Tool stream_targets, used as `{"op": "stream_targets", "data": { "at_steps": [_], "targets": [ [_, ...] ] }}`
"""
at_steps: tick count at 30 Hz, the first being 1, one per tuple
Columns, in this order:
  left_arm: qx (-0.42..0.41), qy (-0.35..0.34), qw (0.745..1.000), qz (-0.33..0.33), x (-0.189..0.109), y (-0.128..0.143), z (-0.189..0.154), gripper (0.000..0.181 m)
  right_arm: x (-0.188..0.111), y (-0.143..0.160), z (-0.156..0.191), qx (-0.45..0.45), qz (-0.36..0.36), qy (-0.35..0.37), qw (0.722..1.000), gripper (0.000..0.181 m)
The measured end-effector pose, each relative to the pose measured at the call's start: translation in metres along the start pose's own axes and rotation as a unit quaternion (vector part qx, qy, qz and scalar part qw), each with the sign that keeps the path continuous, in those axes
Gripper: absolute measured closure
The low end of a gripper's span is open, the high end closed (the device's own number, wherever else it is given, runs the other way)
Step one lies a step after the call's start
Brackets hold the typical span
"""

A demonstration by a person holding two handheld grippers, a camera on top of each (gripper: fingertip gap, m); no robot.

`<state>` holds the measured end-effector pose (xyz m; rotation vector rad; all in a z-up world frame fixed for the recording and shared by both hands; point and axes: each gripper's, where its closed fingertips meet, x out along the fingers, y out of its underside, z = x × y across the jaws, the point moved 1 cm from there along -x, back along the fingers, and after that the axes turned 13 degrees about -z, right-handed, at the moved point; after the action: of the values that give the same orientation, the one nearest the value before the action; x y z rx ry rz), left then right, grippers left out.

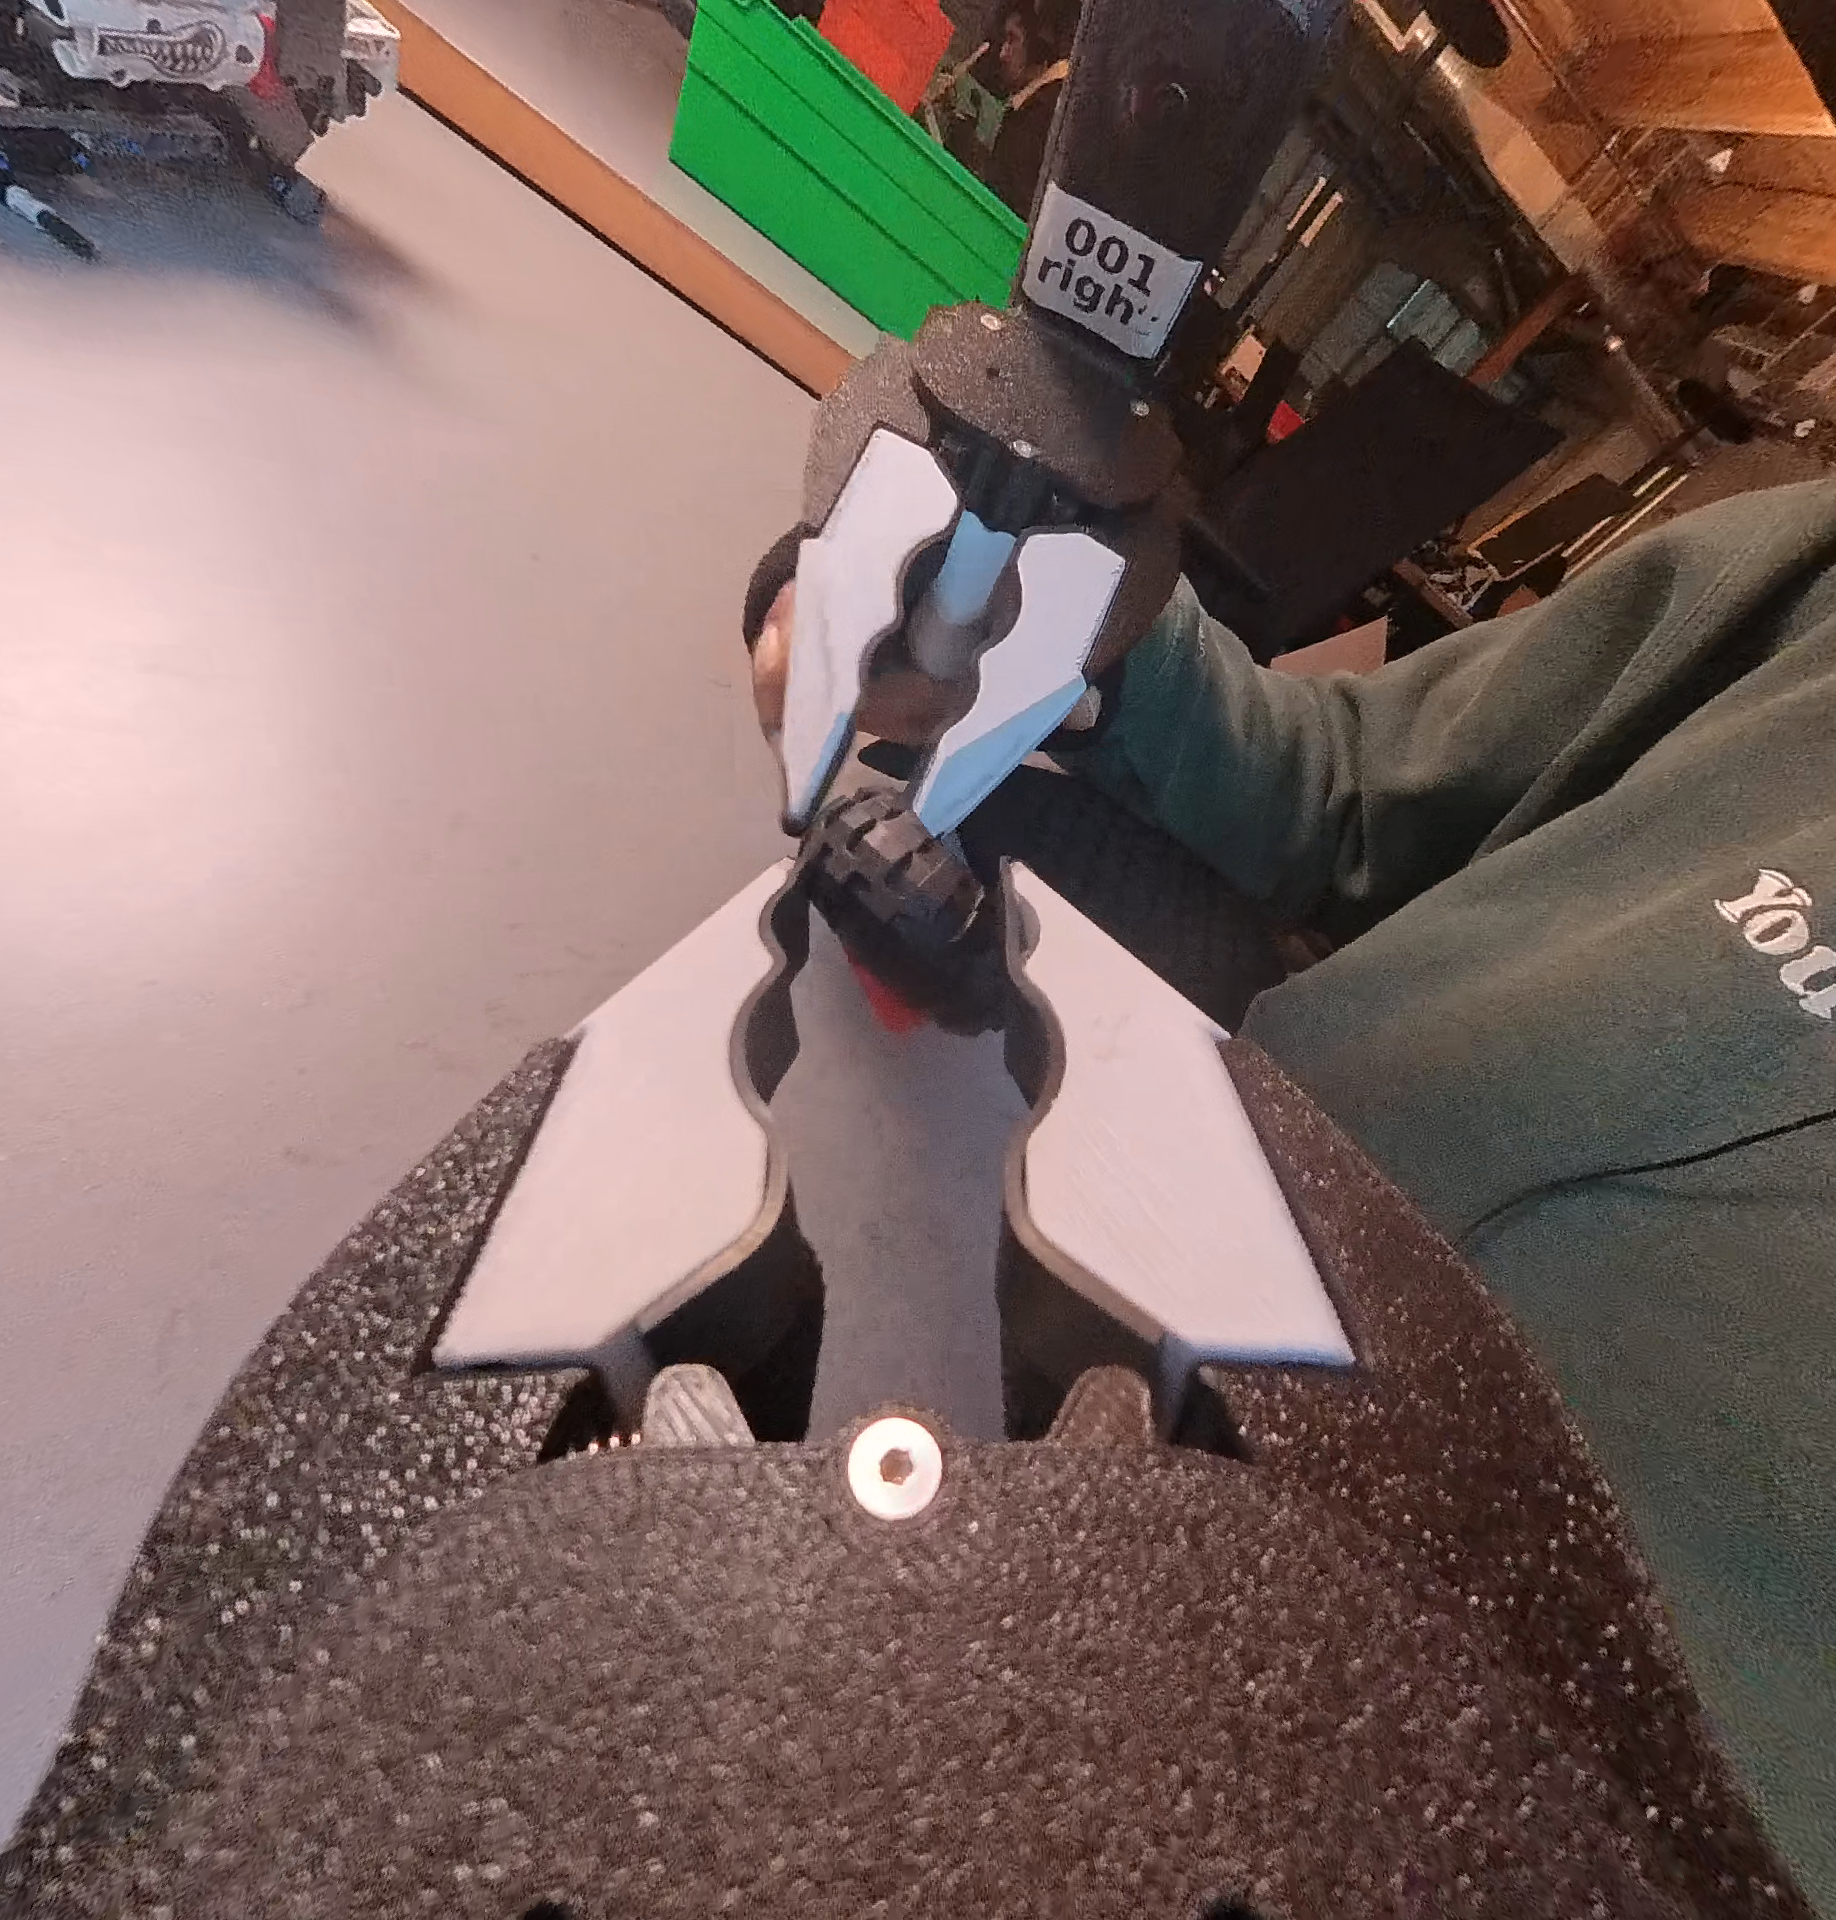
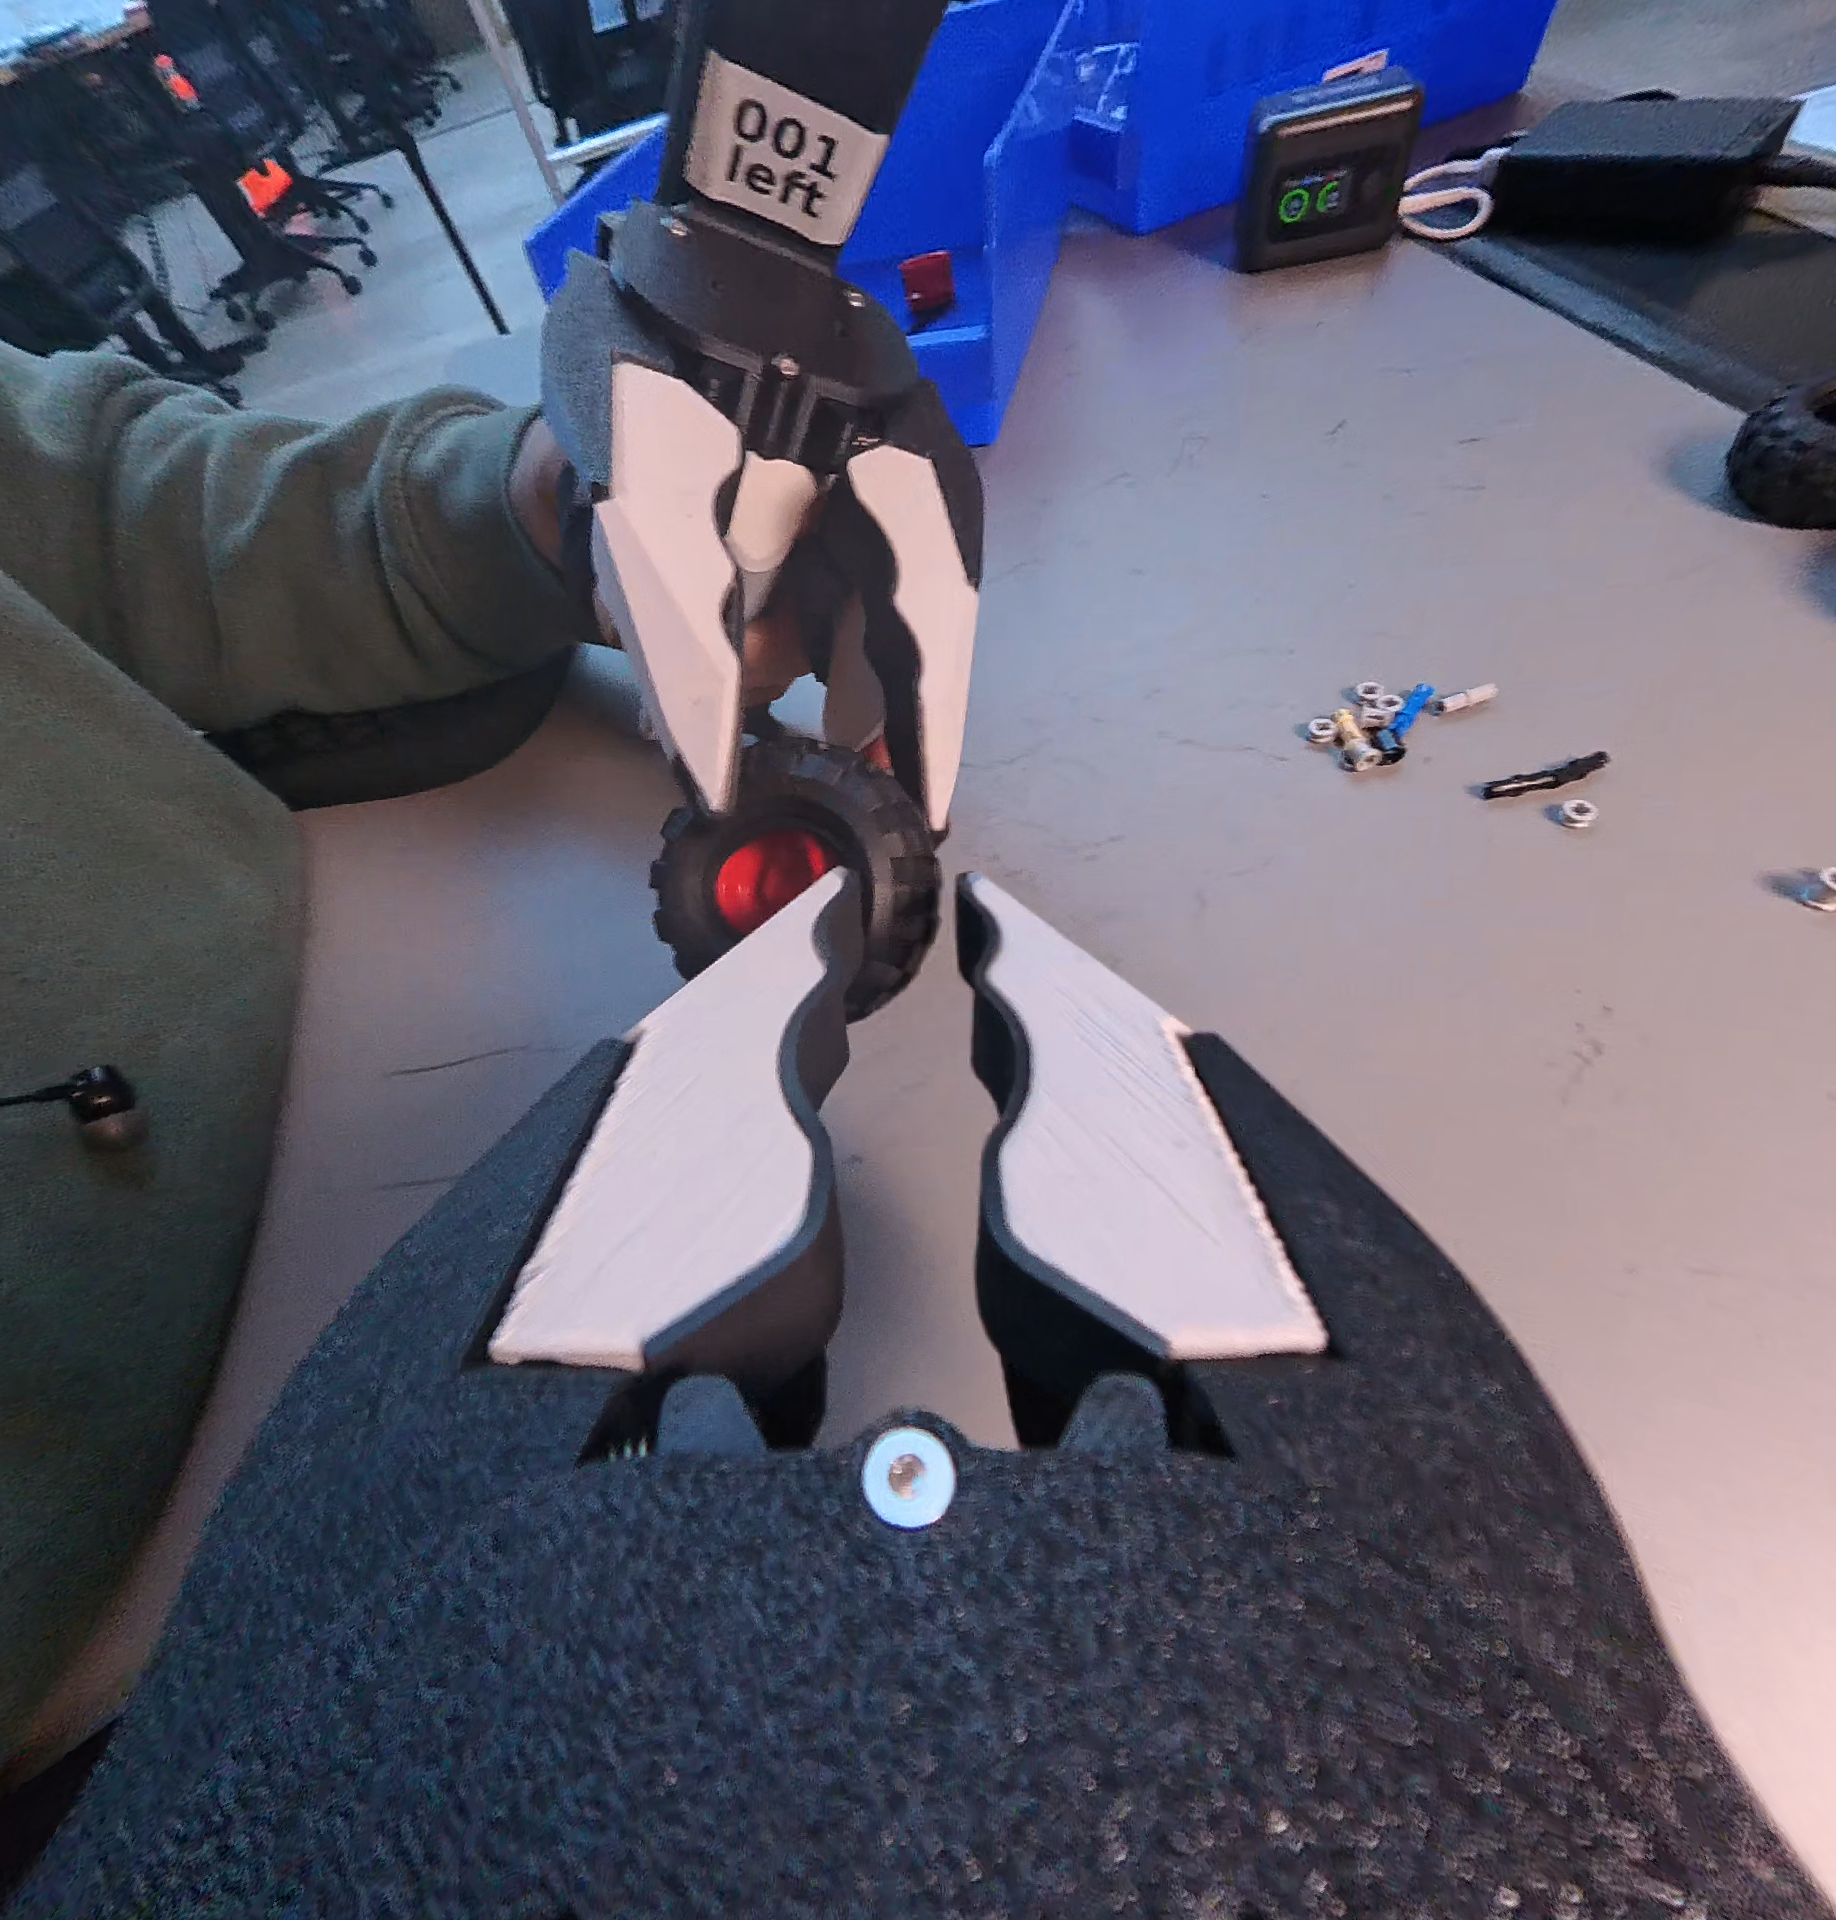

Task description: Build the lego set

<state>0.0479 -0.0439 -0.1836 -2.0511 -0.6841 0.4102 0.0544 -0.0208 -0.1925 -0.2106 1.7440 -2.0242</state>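
A black knobbly wheel with a red hub (image 2: 789, 868) hangs above the grey table (image 2: 1361, 1091). My left gripper (image 2: 831, 814) comes down from above in the right wrist view and is shut across its tread. In the left wrist view the wheel (image 1: 893, 904) sits between the left gripper's (image 1: 901, 875) tips. My right gripper (image 2: 903, 881) has one finger over the hub side and one outside the tread, closed on the tyre's edge. In the left wrist view the right gripper (image 1: 867, 821) meets the wheel from the far side.
A second black tyre (image 2: 1818, 457) lies far right. Loose small parts (image 2: 1381, 722), a black piece (image 2: 1542, 777) and nuts (image 2: 1828, 888) lie right of centre. A blue bin (image 2: 1049, 208) and a small screen device (image 2: 1329, 177) stand behind. A part-built model (image 1: 145, 62) and a green bin (image 1: 820, 177) are far off.
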Motion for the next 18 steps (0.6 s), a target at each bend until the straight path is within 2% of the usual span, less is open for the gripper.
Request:
{"op": "stream_targets", "data": {
  "at_steps": [2, 3, 4, 5, 7, 8, 10, 12, 14, 18],
  "targets": [
    [0.014, -0.007, 1.0, 0.0, -0.003, -0.001, 0.003, 0.154, -0.002, 0.003, 0.005, 0.016, 0.008, -0.013, 1.0, 0.167],
    [0.037, -0.04, 0.998, -0.008, -0.007, -0.003, 0.014, 0.181, -0.004, 0.011, 0.016, 0.025, 0.028, -0.056, 0.998, 0.163],
    [0.054, -0.076, 0.996, 0.0, -0.012, -0.002, 0.027, 0.181, -0.009, 0.008, 0.05, 0.063, 0.016, -0.166, 0.984, 0.13],
    [0.048, -0.084, 0.995, -0.001, -0.016, -0.003, 0.03, 0.181, -0.007, 0.0, 0.065, 0.082, -0.003, -0.202, 0.976, 0.129],
    [0.055, -0.084, 0.995, 0.01, -0.017, -0.001, 0.028, 0.181, 0.009, 0.005, 0.041, -0.034, 0.027, -0.088, 0.995, 0.137],
    [0.057, -0.079, 0.995, 0.017, -0.015, 0.002, 0.026, 0.181, 0.009, 0.007, 0.037, -0.062, 0.042, -0.072, 0.995, 0.139],
    [0.043, -0.075, 0.996, 0.016, -0.011, 0.004, 0.024, 0.181, 0.007, 0.011, 0.024, -0.061, 0.05, -0.041, 0.996, 0.147],
    [0.023, -0.083, 0.996, -0.006, -0.014, -0.003, 0.027, 0.178, 0.003, 0.022, 0.001, -0.097, 0.073, 0.021, 0.992, 0.154],
    [-0.011, -0.087, 0.996, -0.026, -0.017, -0.01, 0.029, 0.151, 0.001, 0.027, -0.018, -0.133, 0.09, 0.074, 0.984, 0.157],
    [-0.049, -0.103, 0.994, 0.0, -0.007, 0.004, 0.03, 0.129, 0.002, 0.026, -0.039, -0.194, 0.107, 0.146, 0.964, 0.156]
  ]
}}
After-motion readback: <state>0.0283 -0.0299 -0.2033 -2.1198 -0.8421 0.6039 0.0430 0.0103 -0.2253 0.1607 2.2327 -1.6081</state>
